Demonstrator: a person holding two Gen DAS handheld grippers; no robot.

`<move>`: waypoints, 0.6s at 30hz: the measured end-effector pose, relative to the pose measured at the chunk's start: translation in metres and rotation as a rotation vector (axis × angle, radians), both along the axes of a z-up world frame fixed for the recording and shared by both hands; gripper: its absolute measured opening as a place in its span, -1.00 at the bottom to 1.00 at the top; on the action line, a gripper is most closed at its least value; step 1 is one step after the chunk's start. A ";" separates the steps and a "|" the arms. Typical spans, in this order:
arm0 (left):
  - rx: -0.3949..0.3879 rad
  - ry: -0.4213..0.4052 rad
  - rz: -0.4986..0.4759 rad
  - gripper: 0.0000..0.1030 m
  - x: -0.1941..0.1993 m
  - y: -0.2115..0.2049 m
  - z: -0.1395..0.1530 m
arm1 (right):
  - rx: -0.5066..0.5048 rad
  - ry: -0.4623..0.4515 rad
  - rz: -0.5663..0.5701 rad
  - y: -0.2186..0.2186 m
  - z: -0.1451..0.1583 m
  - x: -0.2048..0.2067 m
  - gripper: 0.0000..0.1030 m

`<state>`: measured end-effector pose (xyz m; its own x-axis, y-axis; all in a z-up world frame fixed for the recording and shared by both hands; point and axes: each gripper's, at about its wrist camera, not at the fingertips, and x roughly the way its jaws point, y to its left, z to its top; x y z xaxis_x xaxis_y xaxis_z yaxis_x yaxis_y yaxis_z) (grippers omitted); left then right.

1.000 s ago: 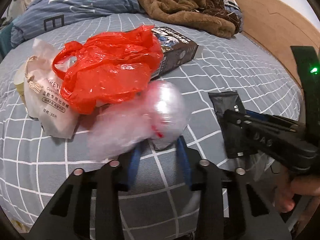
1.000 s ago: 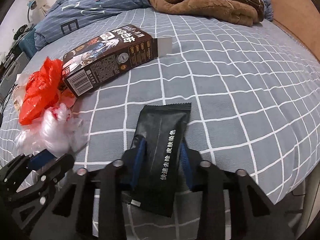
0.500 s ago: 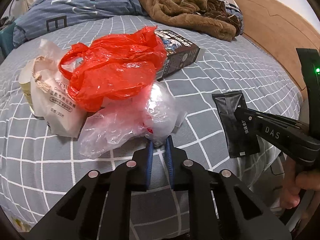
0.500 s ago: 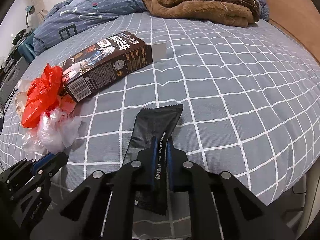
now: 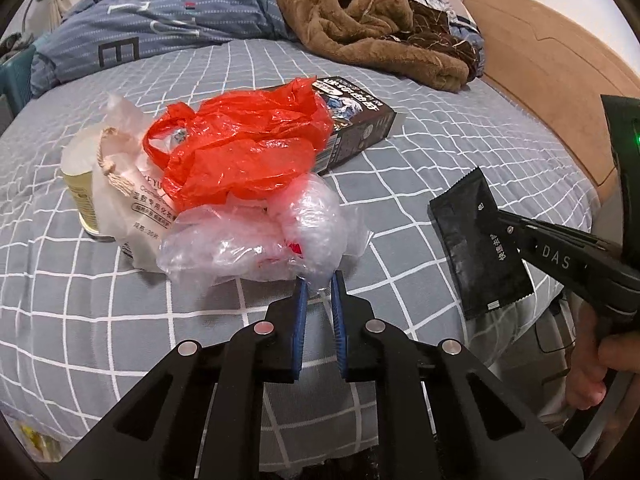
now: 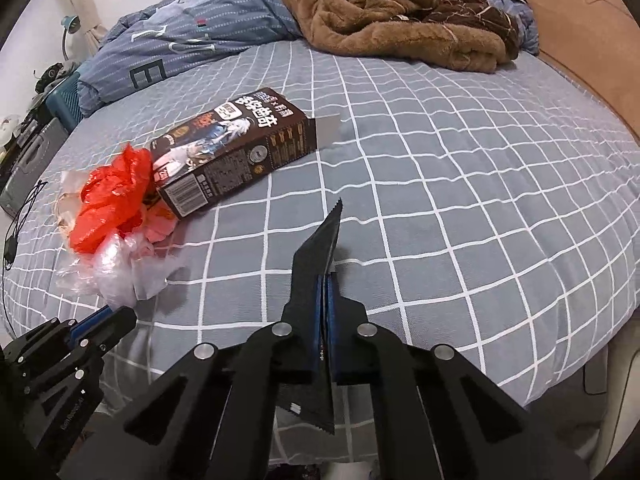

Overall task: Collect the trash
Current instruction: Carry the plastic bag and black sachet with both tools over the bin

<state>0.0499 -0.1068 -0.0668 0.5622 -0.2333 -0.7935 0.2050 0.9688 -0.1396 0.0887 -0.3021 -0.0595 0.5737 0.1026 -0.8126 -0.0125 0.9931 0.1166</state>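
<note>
A crumpled clear plastic bag (image 5: 260, 240) lies on the grey checked bed, and my left gripper (image 5: 318, 286) is shut on its near edge. The same left gripper (image 6: 116, 314) shows at the lower left of the right wrist view, beside the clear bag (image 6: 116, 268). My right gripper (image 6: 326, 280) is closing the last bit on a black sachet (image 6: 316, 248), pads pressed on it. The sachet is held edge-on, off the sheet. In the left wrist view the right gripper (image 5: 502, 222) holds that sachet (image 5: 472, 240) at the right, with a person's hand below it.
A red plastic bag (image 5: 240, 152), a dark printed box (image 5: 360, 120), a white pouch (image 5: 136, 208) and a tin (image 5: 80, 188) lie grouped behind the clear bag. A brown blanket (image 6: 400, 12) and blue duvet (image 6: 192, 44) sit at the far side. The wooden bed frame (image 5: 560, 64) borders the right.
Both grippers went from open to shut, the left on the clear bag, the right on the black sachet. Both have risen slightly, and the sachet has come off the bed.
</note>
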 end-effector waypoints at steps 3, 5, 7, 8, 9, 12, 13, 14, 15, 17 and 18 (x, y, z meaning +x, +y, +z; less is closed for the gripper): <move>0.005 -0.007 -0.002 -0.79 -0.005 0.002 0.004 | -0.006 -0.013 0.002 0.001 0.006 -0.006 -0.95; 0.008 -0.011 -0.003 -0.79 -0.010 0.004 0.007 | -0.010 -0.019 0.005 0.002 0.008 -0.011 -0.95; 0.011 -0.015 -0.004 -0.79 -0.019 0.008 0.009 | -0.019 -0.024 0.009 0.004 0.010 -0.017 -0.95; 0.012 -0.017 -0.003 -0.79 -0.023 0.010 0.011 | -0.019 -0.027 0.011 0.005 0.011 -0.021 -0.95; 0.012 -0.019 -0.002 -0.79 -0.027 0.013 0.011 | -0.018 -0.030 0.013 0.006 0.011 -0.024 -0.95; 0.002 -0.022 0.010 -0.79 -0.044 0.023 0.014 | -0.023 -0.043 0.013 0.009 0.013 -0.040 -0.95; -0.001 -0.023 0.014 -0.79 -0.049 0.026 0.014 | -0.018 -0.047 0.013 0.009 0.014 -0.046 -0.95; -0.003 -0.023 0.021 -0.79 -0.057 0.030 0.015 | -0.017 -0.050 0.012 0.010 0.015 -0.051 -0.95; -0.004 -0.022 0.026 -0.79 -0.060 0.033 0.014 | -0.020 -0.054 0.011 0.012 0.015 -0.057 -0.95; -0.007 -0.022 0.040 -0.79 -0.070 0.038 0.015 | -0.028 -0.066 0.017 0.017 0.017 -0.068 -0.95; -0.008 -0.025 0.048 -0.79 -0.076 0.041 0.015 | -0.035 -0.075 0.022 0.020 0.019 -0.074 -0.95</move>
<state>-0.0256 -0.0661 -0.0516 0.5922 -0.2121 -0.7774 0.1616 0.9764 -0.1433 0.0146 -0.2825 -0.0410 0.6311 0.0882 -0.7707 -0.0417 0.9959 0.0798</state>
